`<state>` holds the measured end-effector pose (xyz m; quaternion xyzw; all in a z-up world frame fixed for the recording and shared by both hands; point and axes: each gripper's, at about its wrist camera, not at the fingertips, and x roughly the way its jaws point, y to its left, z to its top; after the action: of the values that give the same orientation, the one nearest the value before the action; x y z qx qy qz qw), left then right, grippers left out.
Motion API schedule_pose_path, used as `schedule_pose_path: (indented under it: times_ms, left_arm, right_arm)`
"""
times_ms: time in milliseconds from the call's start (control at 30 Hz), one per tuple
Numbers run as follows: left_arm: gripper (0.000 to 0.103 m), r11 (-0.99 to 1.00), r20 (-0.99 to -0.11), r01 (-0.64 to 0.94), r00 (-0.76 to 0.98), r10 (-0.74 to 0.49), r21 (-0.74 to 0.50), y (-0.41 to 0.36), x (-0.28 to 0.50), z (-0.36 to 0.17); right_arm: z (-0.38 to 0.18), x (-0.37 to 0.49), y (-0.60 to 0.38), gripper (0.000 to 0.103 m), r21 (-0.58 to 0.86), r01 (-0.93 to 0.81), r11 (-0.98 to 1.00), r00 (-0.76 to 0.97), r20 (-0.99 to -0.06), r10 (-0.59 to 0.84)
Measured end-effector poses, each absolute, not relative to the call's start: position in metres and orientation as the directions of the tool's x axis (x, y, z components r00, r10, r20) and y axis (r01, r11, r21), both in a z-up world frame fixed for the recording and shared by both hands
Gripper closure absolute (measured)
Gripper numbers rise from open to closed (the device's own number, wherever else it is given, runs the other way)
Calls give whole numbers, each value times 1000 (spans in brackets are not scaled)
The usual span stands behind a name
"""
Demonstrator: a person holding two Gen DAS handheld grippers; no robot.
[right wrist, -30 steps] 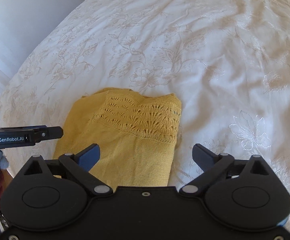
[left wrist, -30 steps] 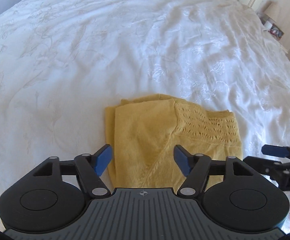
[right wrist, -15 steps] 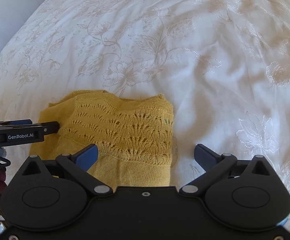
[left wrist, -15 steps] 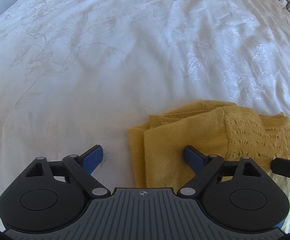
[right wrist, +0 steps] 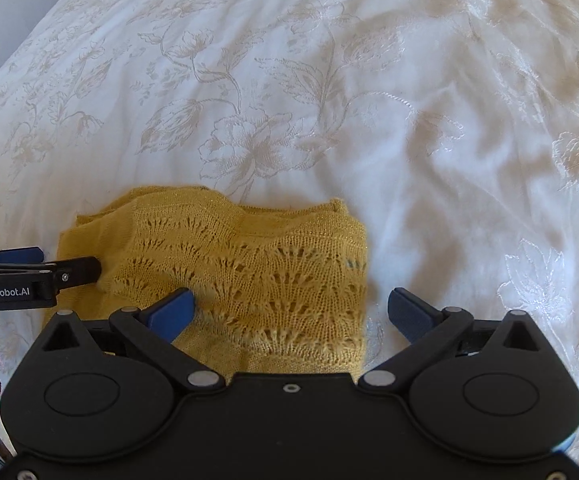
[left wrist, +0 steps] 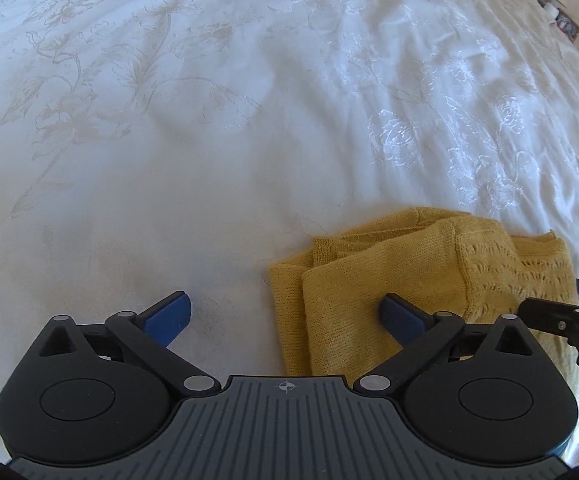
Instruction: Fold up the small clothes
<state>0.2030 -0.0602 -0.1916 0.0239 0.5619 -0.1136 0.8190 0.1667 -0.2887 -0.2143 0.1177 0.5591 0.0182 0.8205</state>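
A wide bed covered by a white bedspread with a woven cream floral pattern fills both views and carries the task item. The folded mustard-yellow knitted garment lies on the bedspread in a compact, roughly rectangular stack, with a plain-knit panel toward the left wrist view and a lace-pattern openwork band uppermost toward the right wrist view. Several folded layers are visible at the stack's left edge in the left wrist view. The left gripper points steeply down at that edge; its jaws are opening, nearly at full spread, and straddle the edge of the stack without pressing on it. One blue finger pad stands over bare bedspread, the other over the plain-knit panel. The right gripper points down at the opposite edge of the garment with its fingers spread wide: one blue pad sits over the lace band, the other over the bedspread just beside the stack. Whether either pad touches the fabric cannot be determined. Each gripper's black finger linkage appears at the margin of the other's view, beside the garment.
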Motion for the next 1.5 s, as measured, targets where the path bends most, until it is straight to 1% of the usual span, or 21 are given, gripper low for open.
schedule_pose_path:
  times_ms: [200,400,500,633,800,900,1000,1100,1200,1267,1500]
  left_arm:
    - [0,977,-891,194,424,-163,-87,-48,186,-154]
    - [0,975,-861,202,477,-175,-86,-54,152,-122]
    - [0,974,-849,212,496,-182,-85,-66,126,-107]
    - [1,985,-843,164,520,-134,-56,-80,94,-91]
    - [2,996,-806,83,588,-68,-24,-96,55,-69]
    - [2,998,-792,65,609,-43,-4,-106,39,-60]
    - [2,999,-797,44,604,-8,23,-116,28,-55]
    - [2,998,-806,35,591,22,52,-125,15,-51]
    - [2,997,-811,39,584,35,70,-131,3,-49]
    - [2,997,-820,51,572,20,59,-133,-3,-50]
    - [2,999,-859,32,511,-15,1,-133,-19,-54]
  right_arm:
    - [-178,145,-290,1,159,116,981,480,-873,85]
    - [-152,121,-288,1,193,109,975,538,-836,105]
    - [-144,107,-288,1,208,80,975,551,-824,130]
    - [-132,81,-292,1,228,25,973,571,-802,173]
    - [-113,41,-298,1,244,-52,968,643,-734,219]
    - [-102,19,-298,1,198,-55,979,672,-717,183]
    - [-94,3,-299,1,152,-40,988,694,-707,137]
    - [-89,-9,-304,1,167,-40,985,691,-707,148]
    - [-87,-15,-308,1,167,8,986,660,-742,120]
    - [-87,-17,-310,1,159,30,987,635,-765,104]
    - [-88,-35,-316,1,208,51,977,585,-799,140]
